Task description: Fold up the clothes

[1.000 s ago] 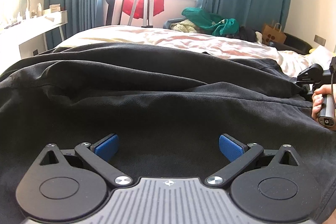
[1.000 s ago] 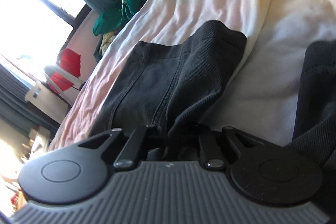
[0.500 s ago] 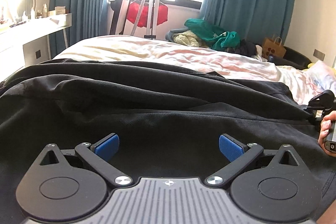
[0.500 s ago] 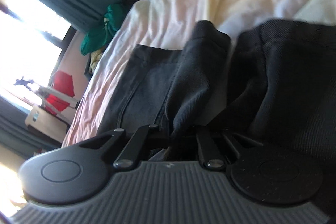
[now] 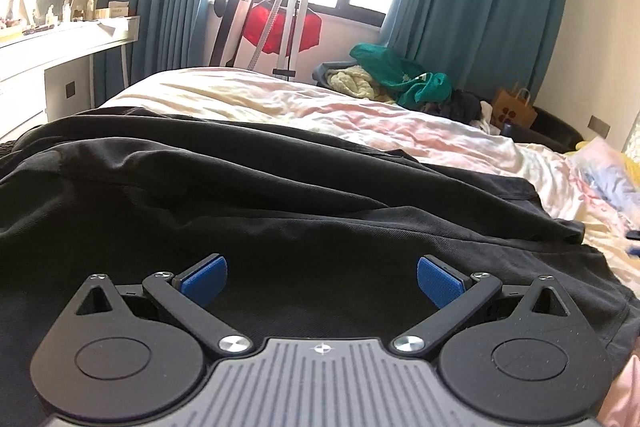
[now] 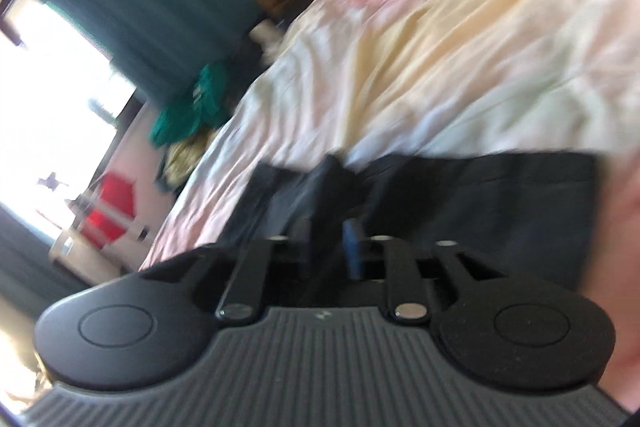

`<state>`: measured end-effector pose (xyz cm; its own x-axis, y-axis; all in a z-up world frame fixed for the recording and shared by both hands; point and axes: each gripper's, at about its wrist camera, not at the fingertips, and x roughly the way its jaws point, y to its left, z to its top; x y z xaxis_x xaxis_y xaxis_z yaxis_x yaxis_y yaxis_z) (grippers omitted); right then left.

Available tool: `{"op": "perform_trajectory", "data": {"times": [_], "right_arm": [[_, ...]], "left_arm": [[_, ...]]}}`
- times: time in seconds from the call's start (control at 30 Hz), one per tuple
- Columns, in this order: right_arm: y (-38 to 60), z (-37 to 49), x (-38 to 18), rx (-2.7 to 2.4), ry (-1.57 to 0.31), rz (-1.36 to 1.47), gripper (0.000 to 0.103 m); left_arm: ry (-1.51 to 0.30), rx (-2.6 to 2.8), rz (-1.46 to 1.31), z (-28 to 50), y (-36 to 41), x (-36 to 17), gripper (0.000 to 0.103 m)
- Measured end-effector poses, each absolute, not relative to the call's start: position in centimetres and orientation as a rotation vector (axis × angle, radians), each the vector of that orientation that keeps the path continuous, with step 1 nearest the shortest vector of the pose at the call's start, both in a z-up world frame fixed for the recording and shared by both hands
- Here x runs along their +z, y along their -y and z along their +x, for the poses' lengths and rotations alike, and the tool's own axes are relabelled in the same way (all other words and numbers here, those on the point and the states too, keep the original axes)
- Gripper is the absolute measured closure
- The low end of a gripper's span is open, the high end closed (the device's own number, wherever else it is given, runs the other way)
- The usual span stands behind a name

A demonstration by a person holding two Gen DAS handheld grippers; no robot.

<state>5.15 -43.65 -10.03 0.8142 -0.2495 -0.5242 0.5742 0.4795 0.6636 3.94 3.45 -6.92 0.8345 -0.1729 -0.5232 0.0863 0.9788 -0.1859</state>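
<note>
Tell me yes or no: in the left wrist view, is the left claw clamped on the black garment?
No, the left claw stands wide open, its blue pads apart above the black garment with no fabric pinched.

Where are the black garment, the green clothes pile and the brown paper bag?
black garment [image 5: 248, 211]: left wrist view, on the broad creased middle of the fabric.
green clothes pile [image 5: 404, 79]: left wrist view, on the top green cloth.
brown paper bag [image 5: 514, 111]: left wrist view, on its front face.
</note>
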Motion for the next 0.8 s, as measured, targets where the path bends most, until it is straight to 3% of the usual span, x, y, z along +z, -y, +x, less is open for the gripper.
{"op": "perform_trajectory", "data": {"times": [0.1,0.23,0.47,0.67,0.8], "right_arm": [[44.1,1.9,-9.2,-0.674,-0.3,0.943,0.027],[44.9,-1.4,-9.5,-0.852,-0.266,0.987,0.026],[46.5,0.1,-14.9,-0.856,-0.576,1.159,0.026],[46.5,1.7,-17.1,-0.541,-0.467,1.394,0.026],[45.4,2.5,-14.8,-0.431,-0.354,1.334,0.025]], "left_arm": [[-0.571,-0.123,-0.185,2.9,-4.3,-6.4,0.001],[-0.594,-0.087,-0.235,1.9,-5.8,-5.9,0.0],[-0.665,0.081,-0.274,2.3,-7.8,-6.0,0.001],[-0.703,0.095,-0.376,2.2,-9.2,-6.3,0.0],[-0.718,0.104,-0.38,2.7,-9.2,-6.7,0.001]]}}
